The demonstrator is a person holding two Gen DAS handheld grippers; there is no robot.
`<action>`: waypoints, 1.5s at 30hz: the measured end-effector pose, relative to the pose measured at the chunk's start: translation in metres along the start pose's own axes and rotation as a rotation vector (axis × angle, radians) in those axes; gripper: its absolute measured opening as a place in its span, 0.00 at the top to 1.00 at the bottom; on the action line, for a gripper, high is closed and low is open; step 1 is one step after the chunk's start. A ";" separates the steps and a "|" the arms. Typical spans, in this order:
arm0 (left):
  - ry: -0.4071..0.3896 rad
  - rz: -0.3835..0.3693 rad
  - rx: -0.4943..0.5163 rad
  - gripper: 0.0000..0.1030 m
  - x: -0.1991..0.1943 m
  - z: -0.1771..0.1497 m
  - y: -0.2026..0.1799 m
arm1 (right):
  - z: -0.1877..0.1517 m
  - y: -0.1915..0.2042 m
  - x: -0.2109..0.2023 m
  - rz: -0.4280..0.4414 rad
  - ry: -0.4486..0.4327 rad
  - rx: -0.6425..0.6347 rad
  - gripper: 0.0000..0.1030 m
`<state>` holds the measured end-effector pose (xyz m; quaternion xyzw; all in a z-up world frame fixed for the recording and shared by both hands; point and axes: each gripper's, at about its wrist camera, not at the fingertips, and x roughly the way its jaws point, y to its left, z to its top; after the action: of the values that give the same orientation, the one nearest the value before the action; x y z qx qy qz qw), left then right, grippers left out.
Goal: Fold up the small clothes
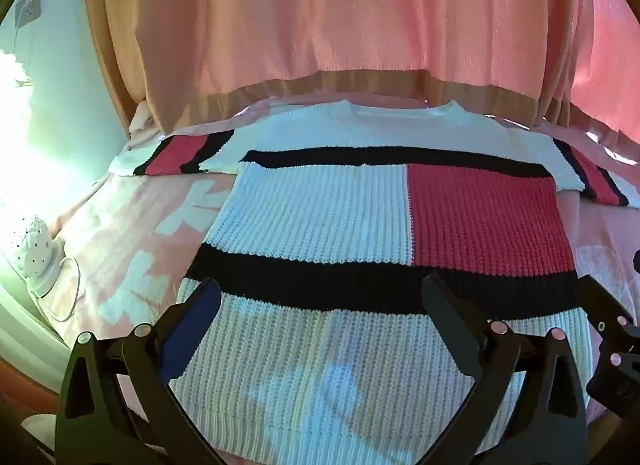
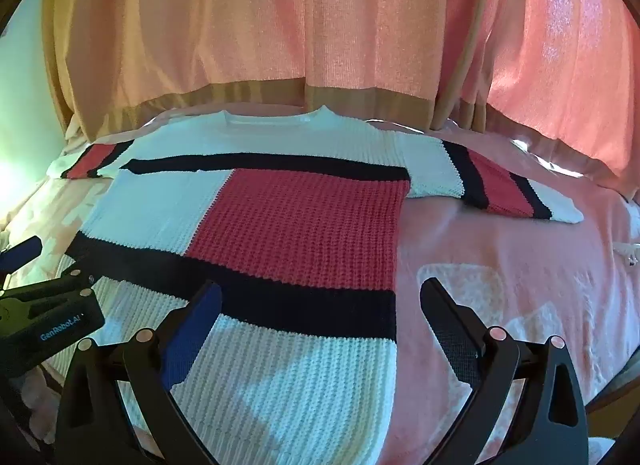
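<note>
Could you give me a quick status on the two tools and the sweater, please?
Left tool open over the hem. Right tool open at the right hem corner. Sweater flat on the bedspread, sleeves out, unfolded. Nothing in the way.
</note>
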<state>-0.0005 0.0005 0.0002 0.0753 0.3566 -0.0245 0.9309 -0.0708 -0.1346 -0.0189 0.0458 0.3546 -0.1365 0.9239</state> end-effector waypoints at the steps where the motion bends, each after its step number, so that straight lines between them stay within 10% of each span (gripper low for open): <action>1: -0.001 -0.002 -0.003 0.05 -0.001 0.000 0.000 | 0.000 0.000 -0.001 0.000 -0.001 0.002 0.05; 45: 0.021 0.006 0.046 0.05 -0.004 -0.014 -0.005 | -0.018 -0.005 -0.020 -0.010 0.000 0.011 0.05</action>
<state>-0.0133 -0.0024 -0.0084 0.0979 0.3656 -0.0289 0.9252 -0.0978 -0.1323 -0.0188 0.0489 0.3539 -0.1429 0.9230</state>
